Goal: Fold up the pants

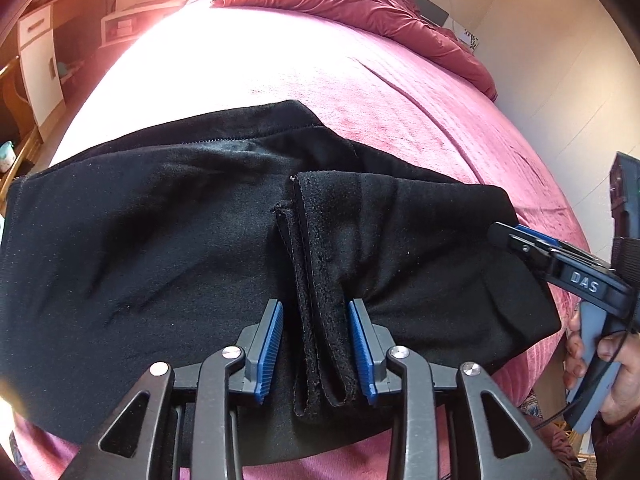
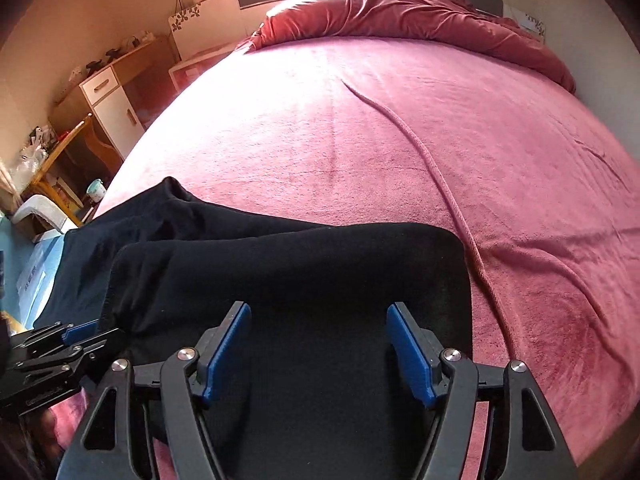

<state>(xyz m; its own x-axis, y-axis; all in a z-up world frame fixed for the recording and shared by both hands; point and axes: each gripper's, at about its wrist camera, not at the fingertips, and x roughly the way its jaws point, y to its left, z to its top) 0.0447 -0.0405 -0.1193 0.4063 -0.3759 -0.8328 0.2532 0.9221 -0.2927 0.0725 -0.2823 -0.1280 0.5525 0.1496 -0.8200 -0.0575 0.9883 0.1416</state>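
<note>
**Folding pants: one fold down, more to go**

Looking down my left gripper (image 1: pixel 316 354) first: jaws partly apart, blue pads not pressing anything. Hem ends (image 1: pixel 320 300) of the pants (image 1: pixel 160 248) lie between the pads, w/ a gap showing on each side, so I read it as let go, not a grip. My right gripper (image 2: pixel 318 354) stands wider, jaws well apart, nothing held; only flat black cloth under and between the pads.

Progress, as I judge it: legs look stacked one on the other, then brought over toward the waist, since the hem ends rest on top of the wider part of the garment. So the lengthwise fold and one crosswise fold seem done. Left to do, prob.: square up the hems, smooth creases, maybe one more fold to make a compact bundle. Can't tell if the bottom layers line up; they're hidden.

Look of the pants: black, soft, matte knit or fleece, stitched hems, a few diagonal creases on the left part in the left view. Right end is a rounded folded edge (image 2: pixel 460 248), fairly neat. Far edge a bit uneven, one layer peeking out behind.

Pants sit at the near edge of the bed (image 2: pixel 400 140), on the pink cover. Beyond them the cover is bare w/ one long ridge, and a red duvet (image 2: pixel 420 12) is bunched at the far end.
</note>
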